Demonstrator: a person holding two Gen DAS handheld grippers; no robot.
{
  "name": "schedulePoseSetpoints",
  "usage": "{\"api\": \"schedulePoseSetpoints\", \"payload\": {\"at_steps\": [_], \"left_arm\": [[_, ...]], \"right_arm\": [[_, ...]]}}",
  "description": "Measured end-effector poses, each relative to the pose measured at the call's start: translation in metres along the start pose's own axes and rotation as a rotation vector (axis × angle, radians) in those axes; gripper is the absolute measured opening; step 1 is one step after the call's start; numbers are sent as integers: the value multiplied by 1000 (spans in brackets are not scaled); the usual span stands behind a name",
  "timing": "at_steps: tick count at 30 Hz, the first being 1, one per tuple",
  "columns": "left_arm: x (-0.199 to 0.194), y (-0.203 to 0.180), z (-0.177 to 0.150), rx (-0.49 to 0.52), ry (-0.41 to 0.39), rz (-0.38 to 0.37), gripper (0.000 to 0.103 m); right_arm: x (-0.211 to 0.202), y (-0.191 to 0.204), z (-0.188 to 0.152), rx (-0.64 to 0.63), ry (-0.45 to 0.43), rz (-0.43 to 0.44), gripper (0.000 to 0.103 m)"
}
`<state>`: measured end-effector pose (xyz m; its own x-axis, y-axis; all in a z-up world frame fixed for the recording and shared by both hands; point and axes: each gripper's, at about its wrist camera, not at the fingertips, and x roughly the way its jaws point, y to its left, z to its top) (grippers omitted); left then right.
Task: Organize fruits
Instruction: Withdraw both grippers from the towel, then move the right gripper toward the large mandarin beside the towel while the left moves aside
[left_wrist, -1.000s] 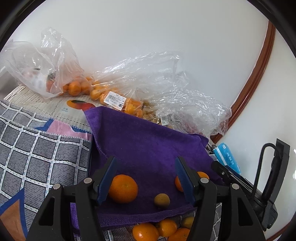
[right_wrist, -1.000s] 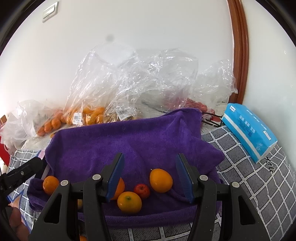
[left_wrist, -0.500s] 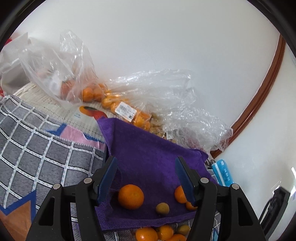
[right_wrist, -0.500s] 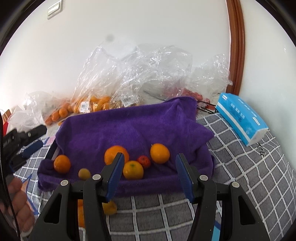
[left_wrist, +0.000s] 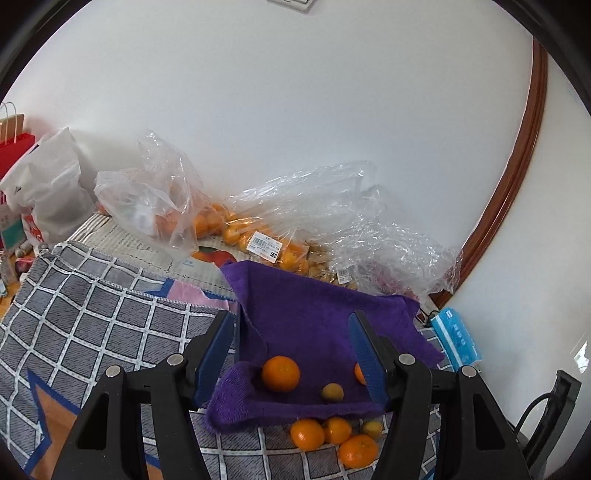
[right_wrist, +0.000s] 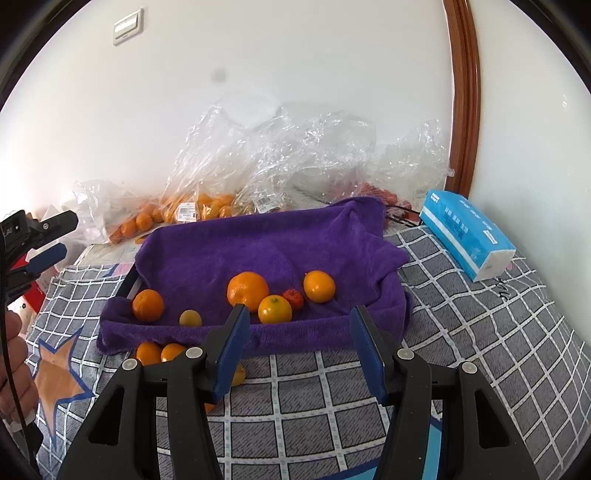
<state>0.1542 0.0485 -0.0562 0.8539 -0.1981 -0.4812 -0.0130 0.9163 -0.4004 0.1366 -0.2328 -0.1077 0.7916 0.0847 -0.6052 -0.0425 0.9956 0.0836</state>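
On the purple towel (right_wrist: 258, 243), oranges (right_wrist: 247, 290) were seen at twelve o'clock of the right gripper (right_wrist: 299, 343); both it and the left gripper (left_wrist: 291, 354) were spread, empty. One fruit should be straddled squarely before closing.

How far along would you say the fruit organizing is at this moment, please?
Partly done: six fruits lie on the purple towel, among them the large orange and small red fruit. Nothing is in hand: the left gripper and right gripper are both open and empty. Left: the loose oranges on the checked cloth before the towel.
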Motion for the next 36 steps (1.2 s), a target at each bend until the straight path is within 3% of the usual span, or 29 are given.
{"api": "schedulePoseSetpoints", "payload": {"at_steps": [7, 18, 22, 26, 31, 36], "left_arm": [[-15, 2, -22, 84, 39, 67, 61], [-19, 32, -51, 105, 138, 156, 61], [-17, 46, -61, 93, 174, 174, 61], [-13, 57, -73, 93, 205, 202, 61], [-1, 70, -84, 68, 266, 197, 61], [4, 70, -91, 92, 275, 215, 61]], "right_arm": [[-17, -1, -8, 39, -14, 0, 57], [-14, -8, -27, 95, 89, 52, 57], [-8, 1, -36, 67, 111, 90, 57], [1, 19, -42, 28, 134, 123, 48], [16, 44, -47, -9, 171, 195, 46], [35, 69, -53, -90, 201, 184, 46]]}}
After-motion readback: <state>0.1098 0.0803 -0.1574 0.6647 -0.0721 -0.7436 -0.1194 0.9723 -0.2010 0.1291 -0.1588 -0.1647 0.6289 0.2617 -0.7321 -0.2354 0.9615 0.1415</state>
